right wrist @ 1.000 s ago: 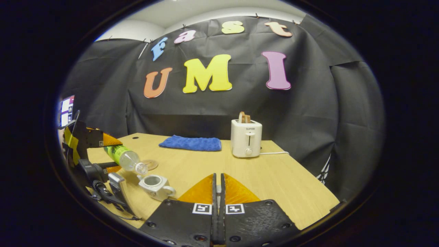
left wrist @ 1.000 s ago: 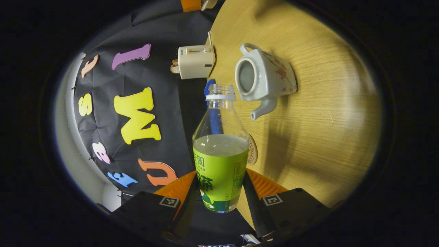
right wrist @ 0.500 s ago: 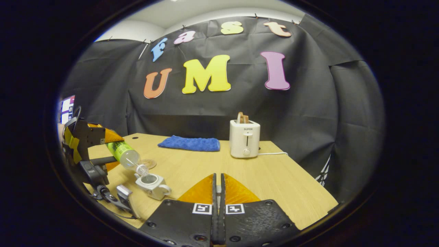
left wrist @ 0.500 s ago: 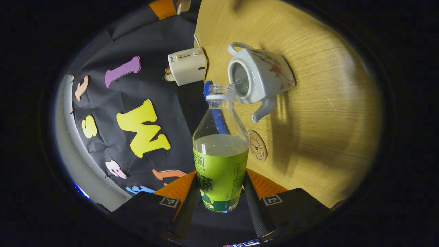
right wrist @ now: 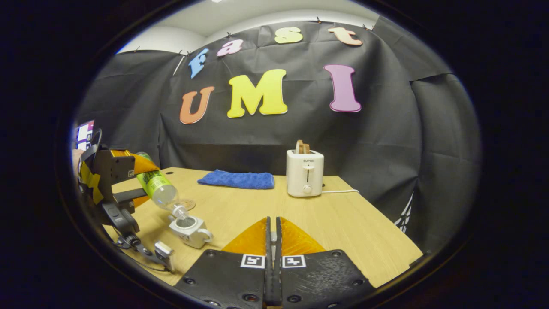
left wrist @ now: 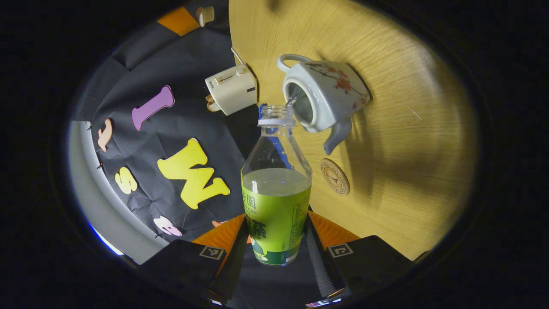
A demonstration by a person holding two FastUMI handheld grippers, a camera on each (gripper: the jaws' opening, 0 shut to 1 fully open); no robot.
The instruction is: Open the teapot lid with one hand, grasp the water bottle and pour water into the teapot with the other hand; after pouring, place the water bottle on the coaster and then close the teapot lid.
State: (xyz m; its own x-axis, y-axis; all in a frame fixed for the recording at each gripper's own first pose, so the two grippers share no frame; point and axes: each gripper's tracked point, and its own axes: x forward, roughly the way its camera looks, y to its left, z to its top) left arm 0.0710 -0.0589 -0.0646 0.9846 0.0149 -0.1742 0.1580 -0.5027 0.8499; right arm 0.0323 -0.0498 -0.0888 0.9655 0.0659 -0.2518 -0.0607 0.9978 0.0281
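Note:
My left gripper (left wrist: 276,225) is shut on a green-labelled water bottle (left wrist: 276,189), uncapped and tilted mouth-down. A thin stream runs from its mouth into the open top of the white flowered teapot (left wrist: 324,96), which stands lidless on the wooden table. A round cork coaster (left wrist: 335,177) lies just beside the spout. In the right gripper view the bottle (right wrist: 159,189) leans over the teapot (right wrist: 188,229) at the left, with the coaster (right wrist: 187,203) behind. My right gripper (right wrist: 271,221) is shut on something small and pale, the teapot lid (left wrist: 205,15), held well to the right of the pot.
A white toaster (right wrist: 305,173) with its cord and a folded blue cloth (right wrist: 236,179) stand along the table's back edge. Cables and a small device (right wrist: 164,251) hang below the left gripper. The wooden table (right wrist: 343,223) has open room at its middle and right.
The bottle has tipped further and its mouth has come over the teapot's opening; water now streams in. My right gripper has stayed where it was.

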